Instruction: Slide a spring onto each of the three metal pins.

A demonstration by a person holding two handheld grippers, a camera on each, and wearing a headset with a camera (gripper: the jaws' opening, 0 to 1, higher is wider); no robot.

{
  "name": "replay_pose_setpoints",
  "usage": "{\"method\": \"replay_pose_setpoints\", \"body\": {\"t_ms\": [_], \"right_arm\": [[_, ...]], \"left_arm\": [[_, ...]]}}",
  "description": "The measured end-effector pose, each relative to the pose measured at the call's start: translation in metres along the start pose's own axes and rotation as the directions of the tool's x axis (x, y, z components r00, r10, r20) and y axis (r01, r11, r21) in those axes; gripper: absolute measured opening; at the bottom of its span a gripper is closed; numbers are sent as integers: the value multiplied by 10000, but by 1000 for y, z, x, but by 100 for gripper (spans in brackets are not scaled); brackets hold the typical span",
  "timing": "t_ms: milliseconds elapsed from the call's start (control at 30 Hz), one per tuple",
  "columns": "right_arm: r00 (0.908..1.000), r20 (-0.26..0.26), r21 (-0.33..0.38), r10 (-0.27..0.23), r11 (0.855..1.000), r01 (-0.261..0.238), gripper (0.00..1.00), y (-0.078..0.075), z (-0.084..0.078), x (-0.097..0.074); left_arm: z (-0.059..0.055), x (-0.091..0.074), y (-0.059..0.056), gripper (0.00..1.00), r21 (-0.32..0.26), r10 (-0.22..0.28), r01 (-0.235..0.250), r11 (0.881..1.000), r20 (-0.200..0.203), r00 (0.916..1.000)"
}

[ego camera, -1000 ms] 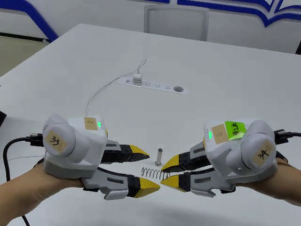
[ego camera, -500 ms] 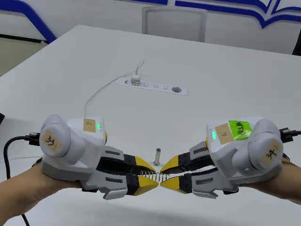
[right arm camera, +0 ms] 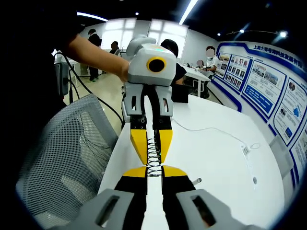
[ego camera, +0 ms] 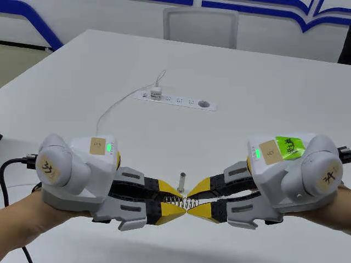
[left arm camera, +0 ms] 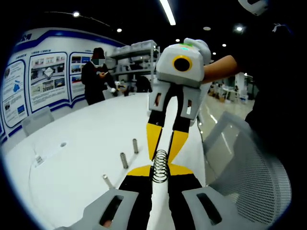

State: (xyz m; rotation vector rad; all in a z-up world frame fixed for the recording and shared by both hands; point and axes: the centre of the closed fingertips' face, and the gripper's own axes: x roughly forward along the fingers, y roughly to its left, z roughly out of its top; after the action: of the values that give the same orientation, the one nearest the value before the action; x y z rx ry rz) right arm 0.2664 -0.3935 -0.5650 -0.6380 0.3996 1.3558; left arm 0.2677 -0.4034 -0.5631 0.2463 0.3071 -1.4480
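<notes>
The left gripper and the right gripper meet nose to nose, each clenched on one end of the spring, just beside an upright pin.

three pins, one spring, two grippers

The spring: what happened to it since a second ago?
The left gripper moved in and shut on one end of the spring, which had lain between its wide-open jaws. The right gripper stays at the other end, so the tips now nearly meet. The pin behind is still upright, and the power strip hasn't moved.
</notes>
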Motion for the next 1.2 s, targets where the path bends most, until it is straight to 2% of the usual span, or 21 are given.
{"method": "replay_pose_setpoints", "body": {"t_ms": [133,200,333,433,500,700,833,933,1000,1100,1200], "right_arm": [[9997,12,-65,-238,9997,238,12,-2,-2,1],[9998,-75,-45,-193,9998,193,12,-1,-4,1],[9994,-170,19,-293,9996,293,12,-4,-8,0],[9996,191,558,-222,9982,211,11,-4,-5,-1],[9994,236,560,-246,9982,233,11,-5,-4,-2],[9988,480,901,70,9959,-113,11,-1,0,-3],[9960,888,1276,46,9917,-160,11,-2,7,-8],[9949,1011,1374,62,9903,-201,11,-3,10,-11],[9931,1168,1488,52,9886,-226,11,-3,14,-12],[9837,1796,1942,-64,9805,-291,12,-5,25,-14],[9821,1881,1864,-103,9821,-254,12,-6,29,-13]], "left_arm": [[-1,1,1,10,69,56,-56,10000,-69,10000],[-2,1,0,10,97,39,-38,9999,-127,9999],[0,-2,2,10,51,90,-90,9999,-35,10000],[2,-4,2,10,-71,80,-79,9999,78,9999],[4,-4,1,10,-133,27,-25,9999,149,9999],[4,-4,-3,10,-184,-118,120,9998,123,9999],[2,-4,-2,10,-166,-84,85,9998,58,9999],[2,-4,-1,10,-172,-28,29,9998,67,10000],[1,-4,0,10,-125,-2,2,9999,-24,10000],[-4,-2,-1,10,-11,-20,20,10000,-258,9997],[-5,-1,0,10,7,60,-60,10000,-309,9995]]}}
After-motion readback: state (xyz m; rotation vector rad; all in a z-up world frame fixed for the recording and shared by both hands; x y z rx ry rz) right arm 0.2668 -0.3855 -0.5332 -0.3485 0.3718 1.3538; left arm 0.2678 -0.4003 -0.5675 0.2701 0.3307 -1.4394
